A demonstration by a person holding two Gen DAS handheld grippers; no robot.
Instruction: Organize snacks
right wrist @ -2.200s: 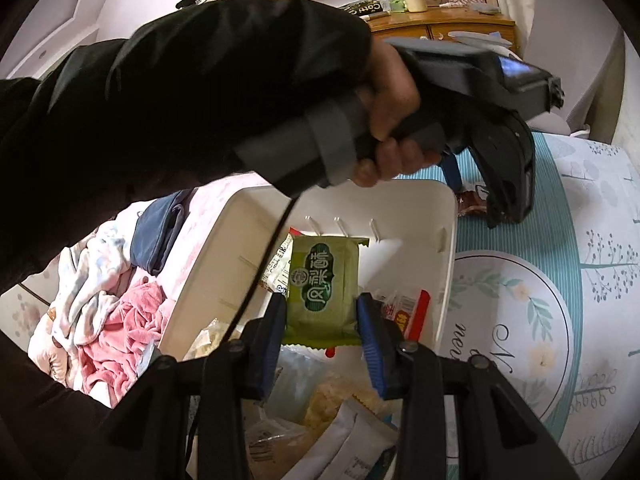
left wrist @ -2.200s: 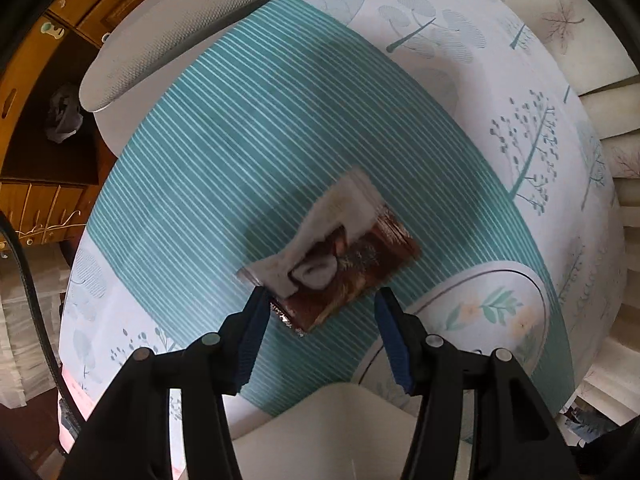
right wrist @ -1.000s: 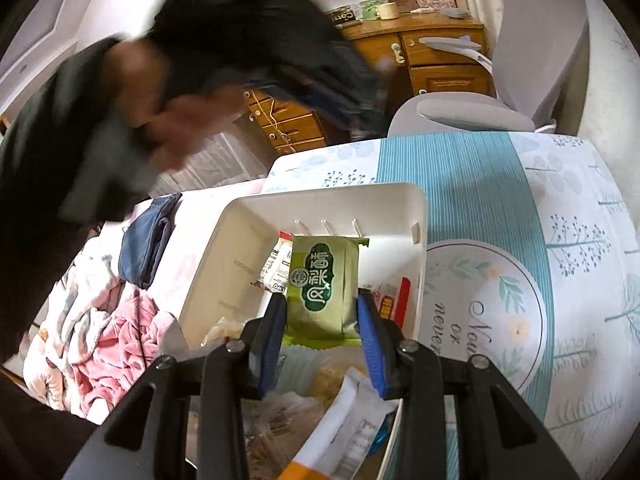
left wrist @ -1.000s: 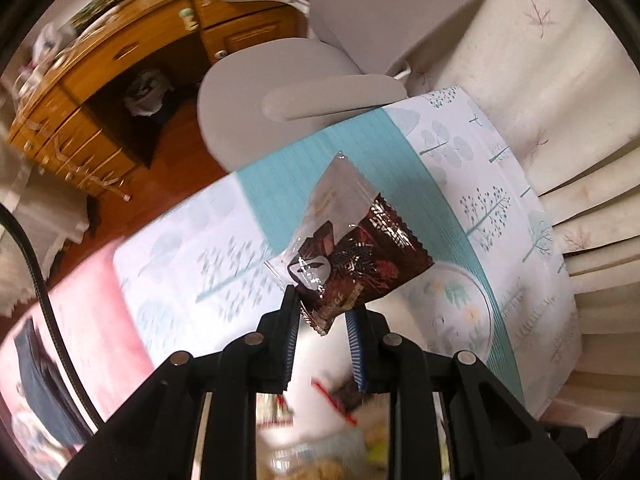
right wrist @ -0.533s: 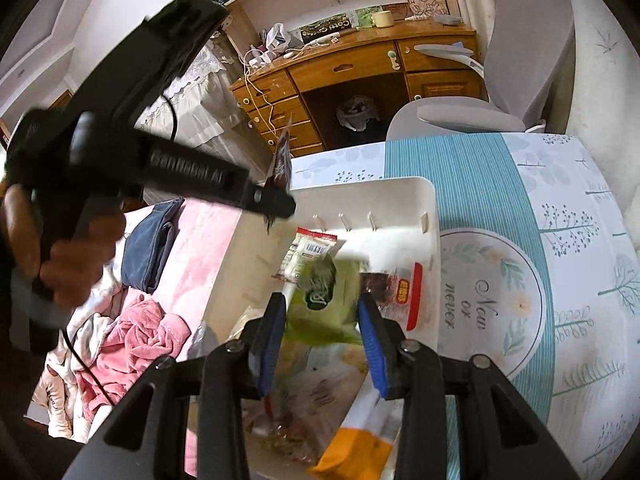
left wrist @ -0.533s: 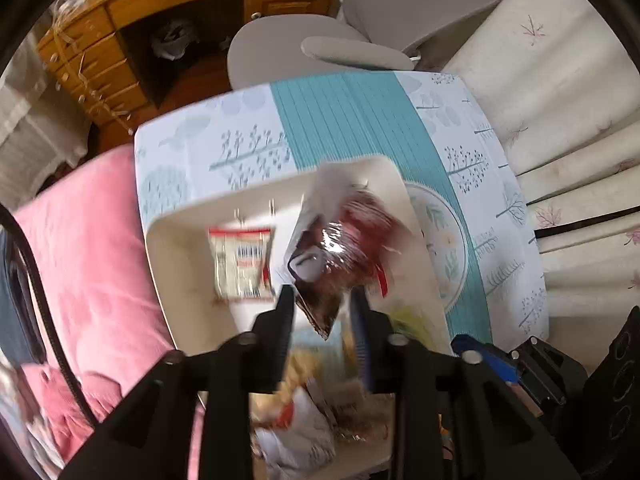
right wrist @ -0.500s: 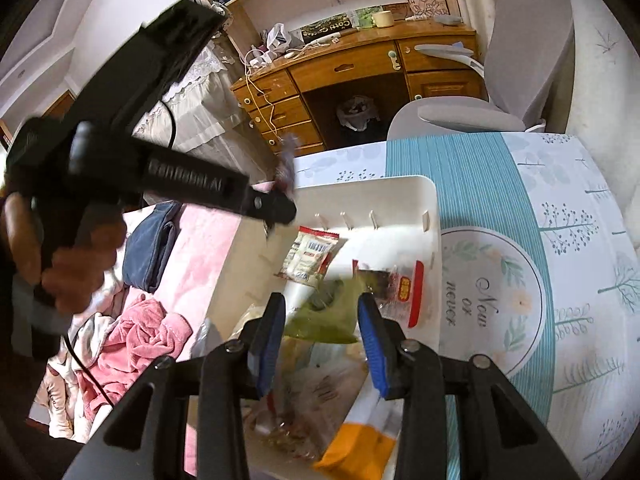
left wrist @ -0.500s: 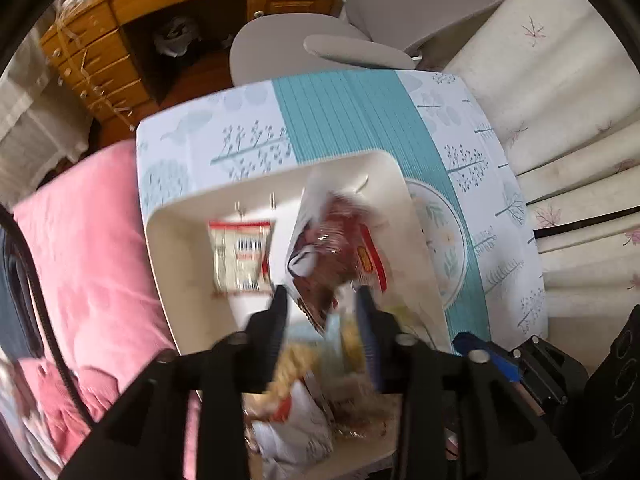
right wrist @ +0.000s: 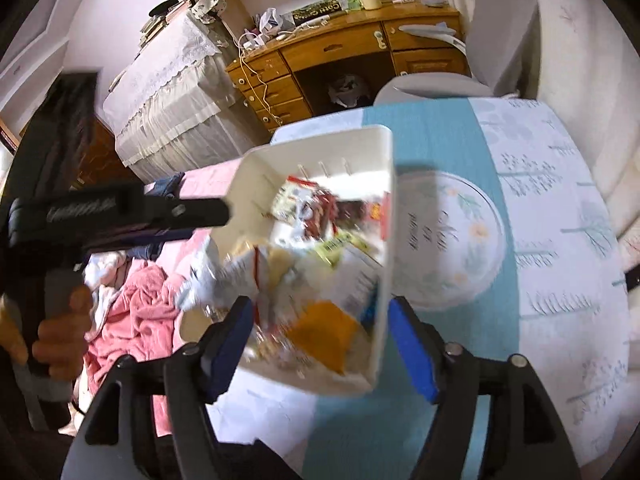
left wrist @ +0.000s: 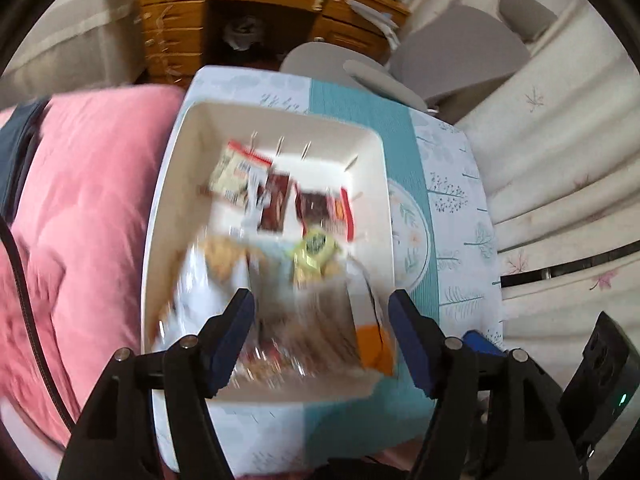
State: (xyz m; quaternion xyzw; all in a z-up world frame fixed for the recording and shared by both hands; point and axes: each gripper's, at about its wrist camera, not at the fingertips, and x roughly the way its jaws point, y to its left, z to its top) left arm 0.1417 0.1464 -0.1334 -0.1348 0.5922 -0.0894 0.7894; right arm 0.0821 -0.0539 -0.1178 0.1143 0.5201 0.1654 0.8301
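A white plastic bin (left wrist: pixel 168 200) (right wrist: pixel 386 184) stands on the patterned table and holds several snack packets, blurred by motion. The dark brown packet (left wrist: pixel 274 202) (right wrist: pixel 320 216) lies in it near the far end, beside a red-and-white packet (left wrist: pixel 232 172). The green packet (left wrist: pixel 316 246) (right wrist: pixel 340 246) lies in the middle of the pile. My left gripper (left wrist: pixel 322 332) is open and empty above the bin's near end. My right gripper (right wrist: pixel 322 336) is open and empty over the bin's near end.
The table cloth (right wrist: pixel 560 208) has a teal stripe and a round print. A pink blanket (left wrist: pixel 84 208) lies left of the bin. A grey chair (left wrist: pixel 452 52) and a wooden desk (right wrist: pixel 344 52) stand behind the table. The left gripper's body (right wrist: pixel 112 208) reaches in from the left.
Both grippers have opened. The brown packet dropped from my left gripper into the bin, the green packet from my right. Both cameras have pulled back and up.
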